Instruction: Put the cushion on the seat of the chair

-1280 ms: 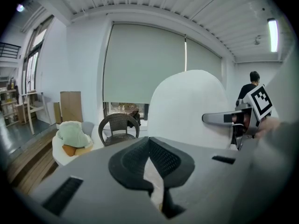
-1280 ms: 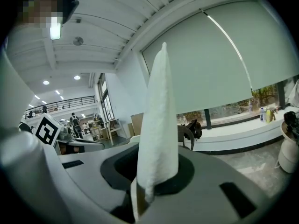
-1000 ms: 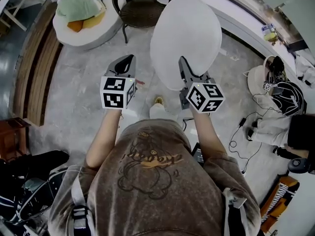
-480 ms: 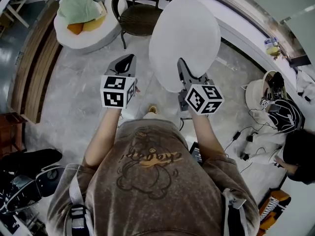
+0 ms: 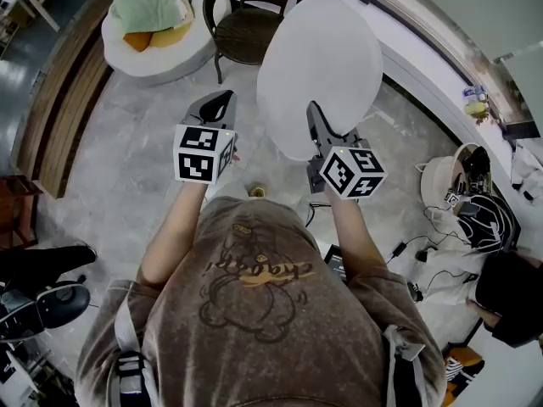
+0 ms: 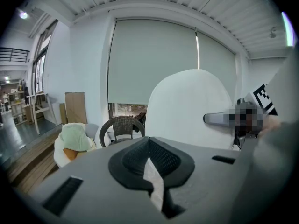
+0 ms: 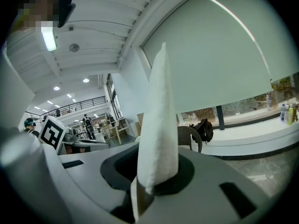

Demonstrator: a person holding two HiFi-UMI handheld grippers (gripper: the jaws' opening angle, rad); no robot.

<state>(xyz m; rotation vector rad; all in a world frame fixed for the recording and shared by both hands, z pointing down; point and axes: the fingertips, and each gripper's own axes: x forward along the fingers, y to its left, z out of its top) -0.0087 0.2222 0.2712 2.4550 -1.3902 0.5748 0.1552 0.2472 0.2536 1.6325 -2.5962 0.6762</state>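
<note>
The cushion (image 5: 318, 66) is a large white oval disc, held upright on edge in front of me. My right gripper (image 5: 312, 110) is shut on its lower rim; in the right gripper view the cushion (image 7: 159, 120) rises as a thin white wedge out of the gripper (image 7: 150, 174). My left gripper (image 5: 222, 100) hangs to the cushion's left, apart from it, shut and holding nothing. From the left gripper (image 6: 149, 146) the cushion (image 6: 191, 108) shows broadside on the right. The dark wicker chair (image 5: 250, 24) stands ahead with a bare seat, also visible as the chair (image 6: 122, 127) and the chair (image 7: 189, 135).
A round white armchair (image 5: 127, 45) with green and orange pillows stands left of the chair. A long white window ledge (image 5: 424, 66) runs along the right. Cables, a white basket (image 5: 445, 172) and a person sitting on the floor (image 5: 509, 299) lie at right. A wooden step (image 5: 59, 108) borders the left.
The chair and the white armchair have slid lower and closer in the head view as I walk toward them. Both grippers keep their pose; the cushion stays in the right one.
</note>
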